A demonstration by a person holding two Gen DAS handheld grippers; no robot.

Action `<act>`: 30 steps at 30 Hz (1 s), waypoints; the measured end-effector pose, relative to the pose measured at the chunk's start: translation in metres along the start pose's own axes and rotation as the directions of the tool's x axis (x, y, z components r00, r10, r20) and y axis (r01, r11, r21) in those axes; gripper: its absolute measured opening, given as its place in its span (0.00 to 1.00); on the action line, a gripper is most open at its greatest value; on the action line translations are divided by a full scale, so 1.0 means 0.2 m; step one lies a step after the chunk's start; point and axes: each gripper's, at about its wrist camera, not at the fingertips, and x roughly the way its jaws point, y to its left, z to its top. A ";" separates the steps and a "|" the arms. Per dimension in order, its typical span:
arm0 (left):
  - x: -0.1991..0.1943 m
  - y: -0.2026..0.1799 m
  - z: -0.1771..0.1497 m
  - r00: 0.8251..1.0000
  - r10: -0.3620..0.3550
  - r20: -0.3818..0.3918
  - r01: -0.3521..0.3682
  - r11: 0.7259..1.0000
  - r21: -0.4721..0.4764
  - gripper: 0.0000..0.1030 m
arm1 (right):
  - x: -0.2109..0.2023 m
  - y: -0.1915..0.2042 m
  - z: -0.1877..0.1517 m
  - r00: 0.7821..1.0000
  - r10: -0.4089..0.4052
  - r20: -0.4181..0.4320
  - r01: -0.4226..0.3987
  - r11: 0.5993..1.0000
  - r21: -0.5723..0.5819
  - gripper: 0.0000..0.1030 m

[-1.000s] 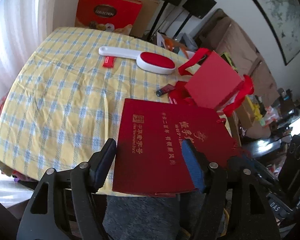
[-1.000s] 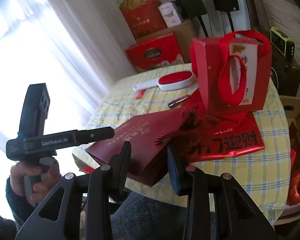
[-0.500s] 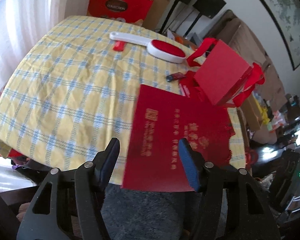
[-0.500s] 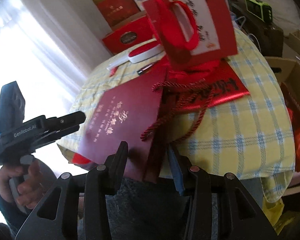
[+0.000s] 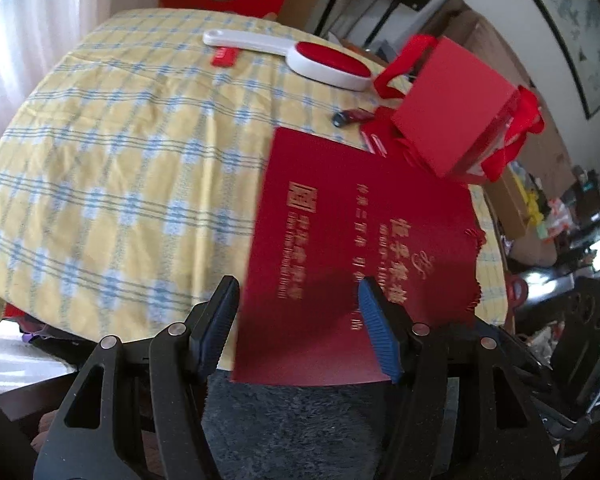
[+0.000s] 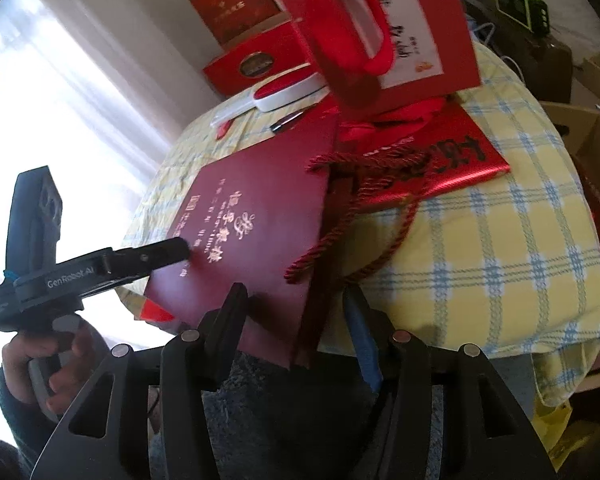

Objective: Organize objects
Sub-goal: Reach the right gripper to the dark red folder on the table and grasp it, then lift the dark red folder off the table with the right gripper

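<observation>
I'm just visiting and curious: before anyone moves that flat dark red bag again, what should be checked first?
1. Dark red bag lies flat on the table: ok, though its near end overhangs the edge.
2. Left hand-held gripper jaws open, bag edge between them: ok; contact cannot be told.
3. Right hand-held gripper jaws have just been opening, the bag's corner between them: ok; pads look clear of it.
4. Bag's cord handles free: not ok, they trail across the flat bright red bag.
5. Standing red gift bag out of the way: cannot tell; it looks tilted, just beyond.
</observation>
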 end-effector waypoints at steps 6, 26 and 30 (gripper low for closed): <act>-0.01 -0.01 0.00 0.999 -0.036 -0.007 0.036 0.999 -0.022 0.64 | 0.01 0.02 -0.01 1.000 -0.014 0.009 0.014 0.999 -0.046 0.46; -0.08 -0.10 -0.01 0.970 -0.240 -0.044 0.241 0.971 0.013 0.36 | -0.02 -0.05 -0.01 0.999 -0.033 0.036 0.032 0.999 0.024 0.38; -0.04 -0.10 -0.02 0.995 -0.097 -0.022 0.098 0.994 0.042 0.31 | -0.02 -0.06 -0.01 0.999 -0.020 0.030 0.019 0.999 0.034 0.34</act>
